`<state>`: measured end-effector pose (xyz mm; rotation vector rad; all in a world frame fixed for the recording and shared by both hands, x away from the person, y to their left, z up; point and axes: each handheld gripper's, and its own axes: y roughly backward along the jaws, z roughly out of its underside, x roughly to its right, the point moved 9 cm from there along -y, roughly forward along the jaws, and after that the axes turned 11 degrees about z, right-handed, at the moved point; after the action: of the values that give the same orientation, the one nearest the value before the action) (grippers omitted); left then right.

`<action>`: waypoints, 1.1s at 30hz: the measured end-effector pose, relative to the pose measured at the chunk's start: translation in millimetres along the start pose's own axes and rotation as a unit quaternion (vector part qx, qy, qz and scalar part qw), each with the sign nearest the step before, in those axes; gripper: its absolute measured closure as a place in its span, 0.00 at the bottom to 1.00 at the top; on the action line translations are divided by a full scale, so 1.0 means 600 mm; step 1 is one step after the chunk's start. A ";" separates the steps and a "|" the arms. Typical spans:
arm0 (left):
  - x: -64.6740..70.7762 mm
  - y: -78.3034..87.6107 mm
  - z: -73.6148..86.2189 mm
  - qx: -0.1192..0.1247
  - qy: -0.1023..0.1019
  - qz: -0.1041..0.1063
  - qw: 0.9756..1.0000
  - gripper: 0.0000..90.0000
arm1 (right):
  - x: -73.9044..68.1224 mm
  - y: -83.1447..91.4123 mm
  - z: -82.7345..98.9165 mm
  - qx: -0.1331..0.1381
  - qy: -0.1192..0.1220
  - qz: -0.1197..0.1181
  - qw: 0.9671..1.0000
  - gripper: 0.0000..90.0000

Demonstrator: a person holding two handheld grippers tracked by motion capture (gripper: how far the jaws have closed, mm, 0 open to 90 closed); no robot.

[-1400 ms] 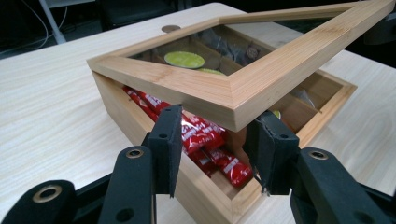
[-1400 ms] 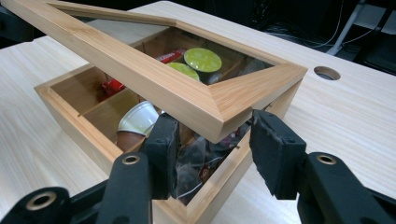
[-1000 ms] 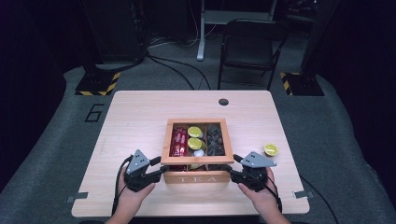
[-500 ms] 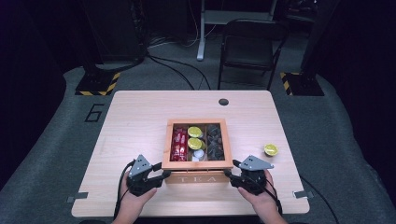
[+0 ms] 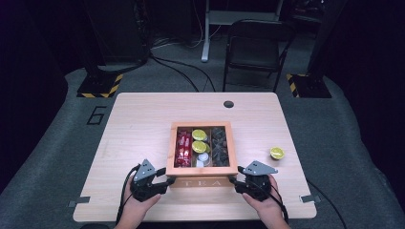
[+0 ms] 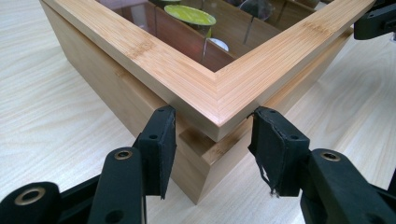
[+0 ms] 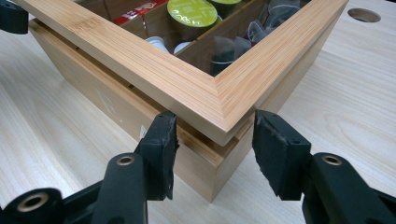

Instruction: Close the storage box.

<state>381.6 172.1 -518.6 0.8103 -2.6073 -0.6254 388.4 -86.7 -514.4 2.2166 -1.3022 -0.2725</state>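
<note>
A bamboo tea box (image 5: pixel 203 182) with a window lid (image 5: pixel 201 170) stands near the table's front edge. It holds red packets (image 5: pixel 183 148), green-topped capsules (image 5: pixel 199 135) and dark tea bags (image 5: pixel 219 145). My left gripper (image 5: pixel 167 180) straddles the box's near left corner (image 6: pixel 205 154) just under the lid frame (image 6: pixel 154 60). Its jaws have just been opening and its pads (image 6: pixel 161 140) stand slightly off the wood. My right gripper (image 5: pixel 235 180) straddles the near right corner (image 7: pixel 219 172) the same way, with a gap beside its right pad (image 7: pixel 278 154).
A loose green-topped capsule (image 5: pixel 277 152) lies on the table to the right of the box. A cable hole (image 5: pixel 229 104) sits near the table's far edge. A chair (image 5: pixel 253 47) stands behind the table, and floor stands with striped bases flank it.
The left gripper's jaws stand wider than before. Both hands have shifted slightly toward the table's front edge. The box has stayed in place.
</note>
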 end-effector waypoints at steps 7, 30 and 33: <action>-0.004 0.007 -0.006 0.014 0.008 0.010 1.000 0.46 | -0.003 -0.007 0.015 -0.029 0.023 0.008 0.999 0.54; -0.037 0.033 -0.020 0.032 0.032 0.006 0.999 0.42 | 0.031 0.024 -0.016 0.035 -0.038 0.021 0.998 0.38; -0.048 0.037 -0.019 0.034 0.040 -0.001 0.999 0.41 | 0.054 0.025 -0.012 0.031 -0.049 0.037 0.998 0.38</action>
<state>398.9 202.3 -503.0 0.8409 -2.5683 -0.4973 397.0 -117.5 -497.0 2.2241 -1.4609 -0.3199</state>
